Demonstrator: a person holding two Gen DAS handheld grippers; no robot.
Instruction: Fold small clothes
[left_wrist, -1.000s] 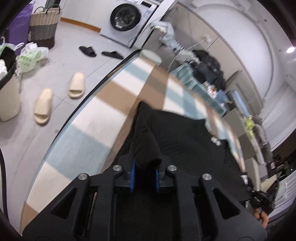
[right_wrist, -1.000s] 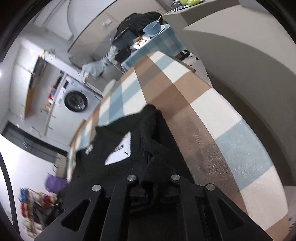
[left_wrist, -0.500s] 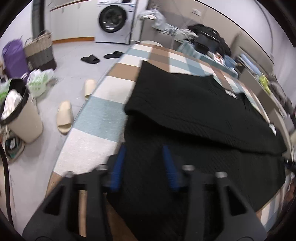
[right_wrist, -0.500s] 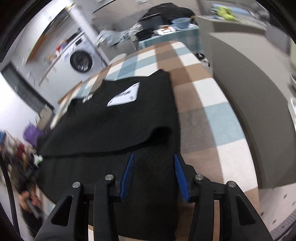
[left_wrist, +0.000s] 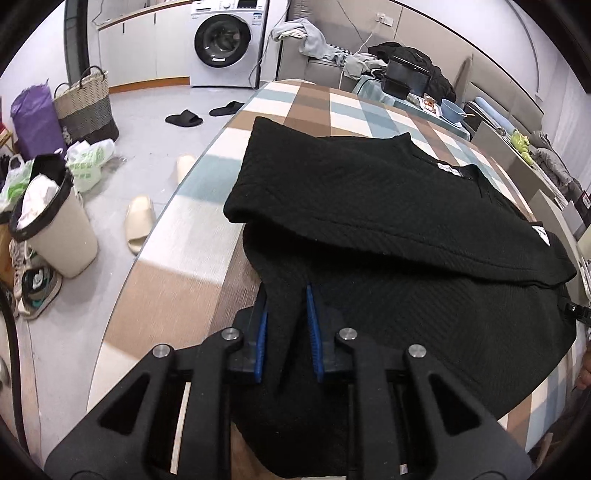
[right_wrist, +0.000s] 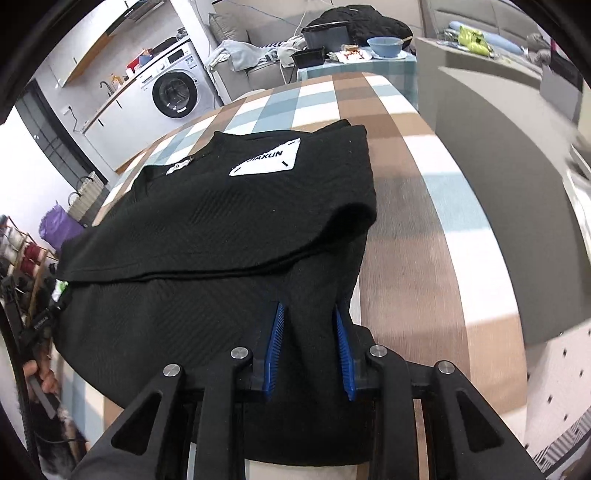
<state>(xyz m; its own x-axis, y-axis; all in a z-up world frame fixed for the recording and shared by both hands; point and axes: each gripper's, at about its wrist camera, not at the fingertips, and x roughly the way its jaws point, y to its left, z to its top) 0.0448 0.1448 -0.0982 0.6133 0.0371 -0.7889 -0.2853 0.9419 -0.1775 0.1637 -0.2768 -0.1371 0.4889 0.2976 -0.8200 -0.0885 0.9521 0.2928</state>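
My left hand-held gripper (left_wrist: 286, 334) has its blue pads straddling the near hem of the black top (left_wrist: 388, 206); its jaws have just been closing, and fabric sits between them, though I cannot tell whether they pinch it yet. My right hand-held gripper (right_wrist: 308, 350) stands a little wider over the other near corner, jaws also just closing, cloth between them but the pads look clear of it. The top lies flat on the checked surface (left_wrist: 207, 206), its far part already laid over itself, a white patch (right_wrist: 267, 162) facing up. I judge the knit soft, limp and fairly thick: it will drape and sag between my two grips, not slide much on the cloth beneath. The near hem corners seem the right places to pinch, both layers together, lifting evenly so the fold stays square.
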